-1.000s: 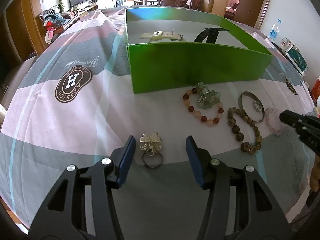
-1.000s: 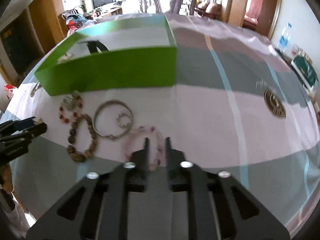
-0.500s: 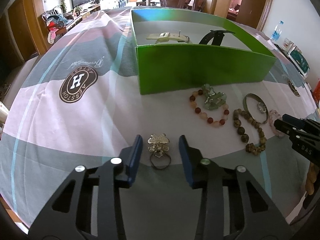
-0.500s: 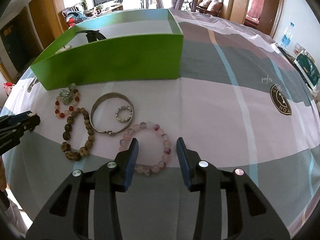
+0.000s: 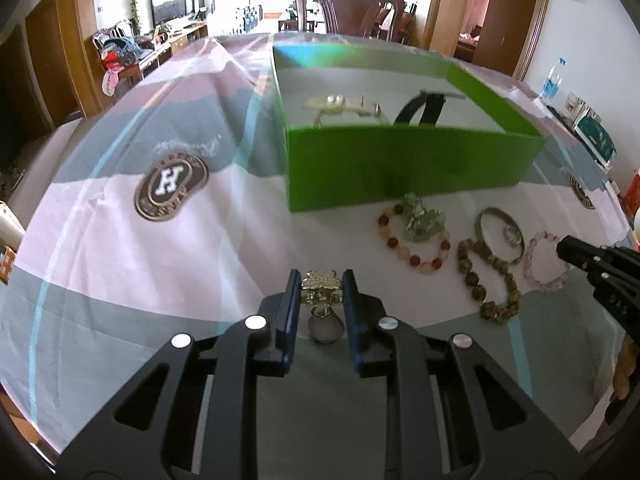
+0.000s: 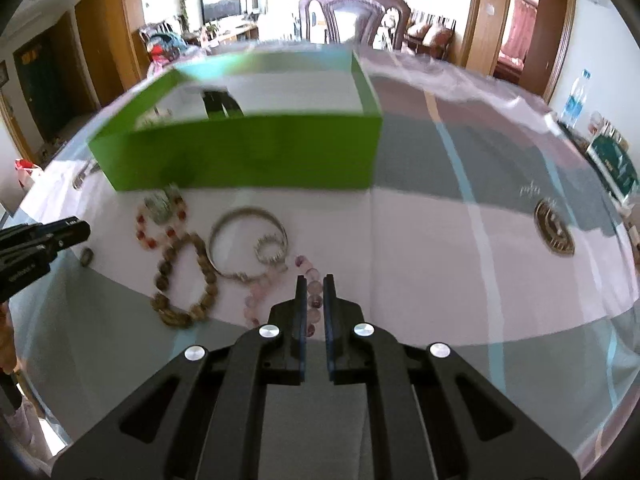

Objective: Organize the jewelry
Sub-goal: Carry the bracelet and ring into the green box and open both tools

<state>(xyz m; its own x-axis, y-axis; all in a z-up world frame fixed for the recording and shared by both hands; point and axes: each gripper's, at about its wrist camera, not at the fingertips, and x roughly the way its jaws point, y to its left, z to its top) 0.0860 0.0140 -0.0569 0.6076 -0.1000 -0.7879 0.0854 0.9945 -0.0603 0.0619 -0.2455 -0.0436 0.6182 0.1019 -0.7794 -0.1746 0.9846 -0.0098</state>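
Two grippers work low in their frames: the left gripper [image 5: 320, 286] is closing on a butterfly ring [image 5: 322, 294] (gold top, pads touching its sides). Right of it, the right gripper [image 6: 315, 288] is closing, pinching the pink bead bracelet [image 6: 276, 292] below the green box [image 6: 248, 152].

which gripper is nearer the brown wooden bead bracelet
Right. The right gripper, closing on the pink bead bracelet, is just beside the brown bracelet; the left gripper is farther off, closing around the butterfly ring.
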